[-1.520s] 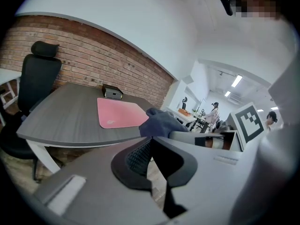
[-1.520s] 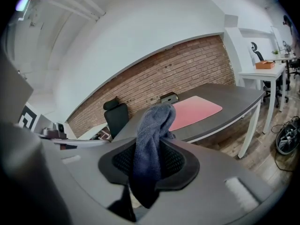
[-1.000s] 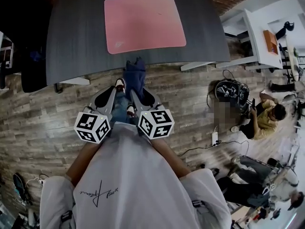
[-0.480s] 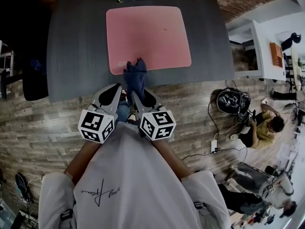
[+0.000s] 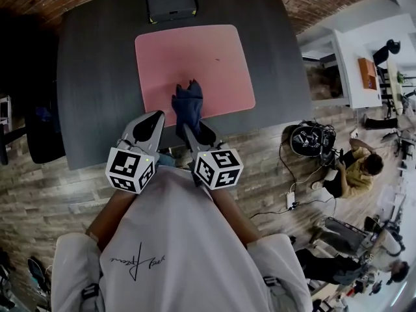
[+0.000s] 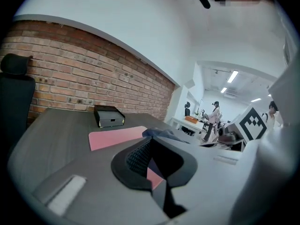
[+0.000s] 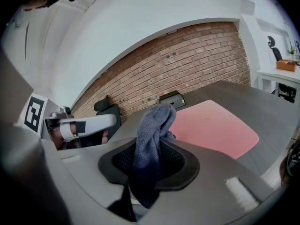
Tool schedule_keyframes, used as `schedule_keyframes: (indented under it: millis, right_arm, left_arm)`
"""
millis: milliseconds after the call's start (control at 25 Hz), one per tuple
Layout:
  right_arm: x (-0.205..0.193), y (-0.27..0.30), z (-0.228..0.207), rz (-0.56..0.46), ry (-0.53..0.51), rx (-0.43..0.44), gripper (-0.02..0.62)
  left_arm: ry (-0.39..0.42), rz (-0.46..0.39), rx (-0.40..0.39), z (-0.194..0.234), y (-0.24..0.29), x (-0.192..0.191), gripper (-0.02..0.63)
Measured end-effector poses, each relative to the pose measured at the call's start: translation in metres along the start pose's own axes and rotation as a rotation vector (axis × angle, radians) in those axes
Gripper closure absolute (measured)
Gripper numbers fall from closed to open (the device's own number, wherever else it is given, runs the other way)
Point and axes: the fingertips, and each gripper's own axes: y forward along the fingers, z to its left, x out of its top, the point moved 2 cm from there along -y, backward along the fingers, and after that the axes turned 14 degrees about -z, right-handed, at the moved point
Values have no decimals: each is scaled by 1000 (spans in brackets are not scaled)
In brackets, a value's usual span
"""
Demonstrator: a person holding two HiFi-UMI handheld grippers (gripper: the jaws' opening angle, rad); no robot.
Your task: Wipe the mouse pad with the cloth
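Right gripper (image 5: 195, 134): jaws clenched on the cloth (image 5: 187, 104). Its own view shows the dark blue cloth (image 7: 152, 130) pinched between the two pads, with the free end standing up and flopping forward past the tips.

From the head view, the cloth sits over the near part of the pink pad (image 5: 195, 64), left of the pad's centre and just in from its near edge. I cannot tell whether the cloth touches the pad or hangs just above it.

Left gripper (image 5: 148, 127): just beside the right one, over the near edge of the bench (image 5: 91, 77). Its jaws stand a narrow way apart with nothing between them, and in its own view a sliver of pink pad (image 6: 115, 137) shows through the gap. The cloth (image 6: 161, 134) appears to its right there.

The pad lies flat on the dark grey bench. A small dark speck marks its right half. A black box (image 5: 170, 4) stands at the bench's far edge, just beyond the pad, against the brick wall (image 6: 93, 74).
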Motion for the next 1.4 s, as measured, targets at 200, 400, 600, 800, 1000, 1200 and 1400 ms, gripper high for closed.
schedule_keyframes:
  millis: [200,400,600,800,1000,1200,1400]
  right_arm:
    - [12,11,-8,-18,-42,-50,486]
    - [15,14,-24,1,-75,-103,485]
    - [23,13,-51,17,-107,-141,483]
    - [28,11,-87,62,-149,-172,483]
    - [23,9,-117,105,-163,-205,483]
    - [29,6,-157,151,-193,-231,485]
    - [30,1,-190,198,-216,-260,485]
  left_arm:
    - [-37,-24,-38,6,12,3,589]
    - [-57,-18,-50,10,10,-1,589]
    - [-93,-28,-7,23,17,-3,591]
    - [-109,-38,9,22,32,-4,591]
    - [-100,-39,17,24,39,-8,591]
    - [-121,-15,43,18,56,-12,591]
    - [-131,-15,74,18,71,-12,591]
